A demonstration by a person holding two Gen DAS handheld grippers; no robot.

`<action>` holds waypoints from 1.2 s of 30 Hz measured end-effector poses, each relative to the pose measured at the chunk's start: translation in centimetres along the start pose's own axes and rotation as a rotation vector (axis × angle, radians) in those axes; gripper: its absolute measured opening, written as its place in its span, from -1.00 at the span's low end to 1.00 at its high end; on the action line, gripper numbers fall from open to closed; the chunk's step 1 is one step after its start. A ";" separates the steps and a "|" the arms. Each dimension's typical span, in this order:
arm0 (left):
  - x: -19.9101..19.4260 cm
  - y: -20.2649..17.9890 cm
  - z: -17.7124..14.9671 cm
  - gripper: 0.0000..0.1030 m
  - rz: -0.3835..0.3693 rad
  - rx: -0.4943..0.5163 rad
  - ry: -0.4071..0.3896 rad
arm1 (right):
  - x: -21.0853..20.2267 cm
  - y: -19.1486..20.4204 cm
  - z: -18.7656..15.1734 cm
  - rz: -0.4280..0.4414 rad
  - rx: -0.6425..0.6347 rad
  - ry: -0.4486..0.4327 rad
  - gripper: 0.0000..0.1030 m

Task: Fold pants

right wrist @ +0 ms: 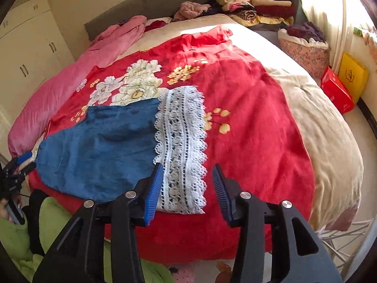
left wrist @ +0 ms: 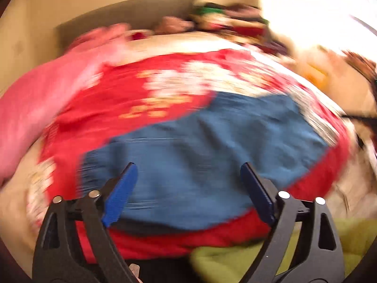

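The blue pants [right wrist: 101,148] with a white lace cuff [right wrist: 181,151] lay flat on the red flowered blanket [right wrist: 247,118] on the bed [right wrist: 329,129]. The right gripper [right wrist: 187,188] hung released over the lace cuff, its fingers [right wrist: 154,193] spread apart. The left gripper [left wrist: 188,191] was also released above the blue cloth. That view was blurred. I could read no writing.

The bed [right wrist: 329,127], covered in a beige sheet, carries a red floral blanket [right wrist: 254,122] spread across its middle. On the blanket lie blue denim pants with a white lace hem [right wrist: 106,146]. A pink quilt [right wrist: 70,77] runs along the bed's left side, and stacked folded clothes [right wrist: 256,4] sit by the headboard.
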State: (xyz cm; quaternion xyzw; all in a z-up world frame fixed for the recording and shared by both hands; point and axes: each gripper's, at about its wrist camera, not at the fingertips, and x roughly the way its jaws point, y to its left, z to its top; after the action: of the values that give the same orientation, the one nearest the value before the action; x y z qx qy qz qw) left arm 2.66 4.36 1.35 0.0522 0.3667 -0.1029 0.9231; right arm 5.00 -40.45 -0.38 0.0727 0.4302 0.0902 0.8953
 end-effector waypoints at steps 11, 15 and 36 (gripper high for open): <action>5.7 7.8 -1.4 -0.16 0.119 -0.288 0.128 | 5.7 1.8 -0.5 0.017 -0.051 0.135 -0.19; 4.8 8.0 -0.2 -0.29 0.154 -0.273 0.071 | 6.0 0.9 -1.5 0.026 -0.021 0.165 -0.20; 1.5 1.1 3.6 0.31 0.025 -0.080 -0.013 | 4.5 2.8 -0.1 0.081 -0.074 0.085 -0.20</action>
State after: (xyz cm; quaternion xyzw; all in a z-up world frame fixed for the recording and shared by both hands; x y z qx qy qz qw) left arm 6.38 4.55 2.99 0.0191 0.3640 -0.0770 0.9280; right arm 7.38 -36.70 -3.29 0.0532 0.4611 0.1454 0.8738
